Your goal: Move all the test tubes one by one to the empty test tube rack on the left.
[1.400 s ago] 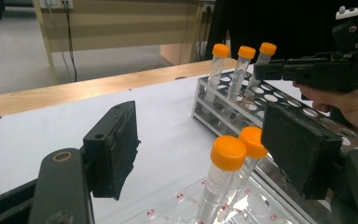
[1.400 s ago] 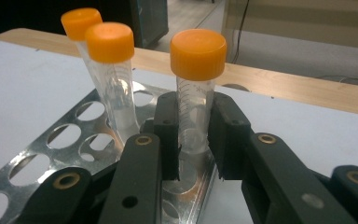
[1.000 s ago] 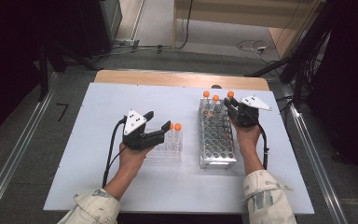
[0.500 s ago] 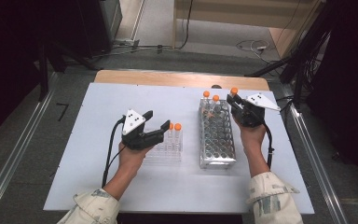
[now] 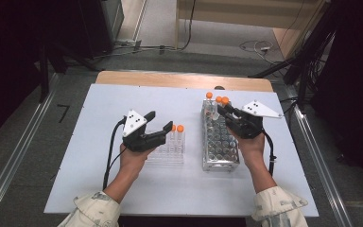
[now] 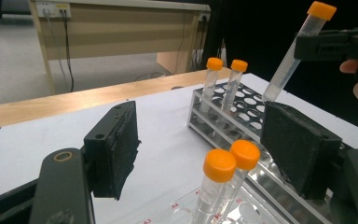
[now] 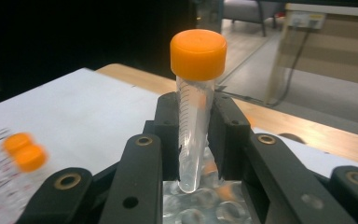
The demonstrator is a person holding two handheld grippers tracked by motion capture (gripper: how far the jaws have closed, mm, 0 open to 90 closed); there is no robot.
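Above the far end of the metal rack (image 5: 220,144), on the right side of the white counter (image 5: 90,156), the right tool (image 5: 223,109) pinches a clear tube with an orange cap (image 5: 225,100) between its pads. From the right gripper view, the tube (image 7: 194,116) stands nearly upright in the grip, the pads closed on its wall below the cap, and its rounded tip hangs just over the rack's open holes (image 7: 200,210) without resting in one. From the left gripper view, the same tube (image 6: 292,56) appears tilted in the air, its tip clear of the rack (image 6: 242,126), with the right tool (image 6: 340,44) clamped across it near the cap. Two more orange-capped tubes (image 6: 221,88) stand side by side in the far rows of the metal rack; in the high view they show as orange caps (image 5: 213,97) just beside the held tube. On the left, the left tool (image 5: 159,124) sits with its jaws spread and nothing between them, over a clear plastic rack (image 5: 170,153) that lies just to the left of the metal one. Two capped tubes (image 5: 177,137) stand in this clear rack, close together; in the left gripper view their orange caps (image 6: 230,161) rise between the spread pads (image 6: 116,149) without touching either one. The person's left hand (image 5: 133,158) rests low near the clear rack.
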